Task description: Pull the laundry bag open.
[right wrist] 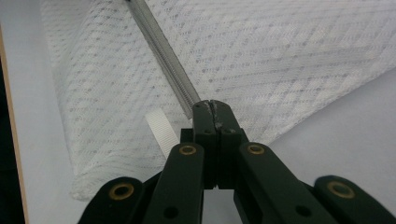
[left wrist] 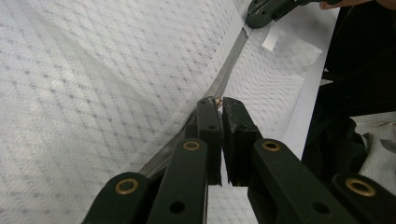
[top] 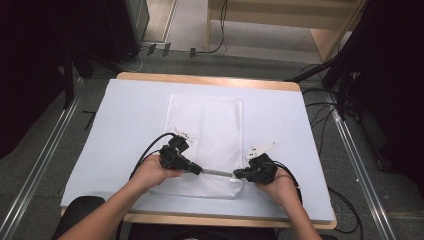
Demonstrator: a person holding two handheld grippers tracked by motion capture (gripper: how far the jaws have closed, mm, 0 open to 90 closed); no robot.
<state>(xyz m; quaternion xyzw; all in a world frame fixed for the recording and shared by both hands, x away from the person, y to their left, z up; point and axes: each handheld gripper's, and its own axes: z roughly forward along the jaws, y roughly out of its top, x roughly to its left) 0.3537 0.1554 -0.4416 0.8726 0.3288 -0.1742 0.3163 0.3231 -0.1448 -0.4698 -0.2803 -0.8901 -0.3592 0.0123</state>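
a white mesh laundry bag [top: 205, 142] lies flat on the pale sheet covering the table [top: 125, 130], its zippered edge toward the person. the work in hand looks like running the zipper [top: 216, 172] along that near edge.

the right gripper [top: 239, 175] has its jaws fully closed, pinching the end of the zipper tape at the bag's near right corner, just beside a small white ribbon tab [right wrist: 159, 130]; it seems to serve as the anchor. the left gripper [top: 199, 170] is closed almost all the way on something small at the zipper line, and in the left gripper view a small bit of metal shows between its jaw tips [left wrist: 217, 103], probably the slider pull.

judging by the layout, the two grippers are near each other with a short stretch of grey zipper teeth taut between them. whether the zipper behind the left gripper is joined or parted i cannot tell, so which way the slider should travel stays uncertain; either way, one end of the run is close.
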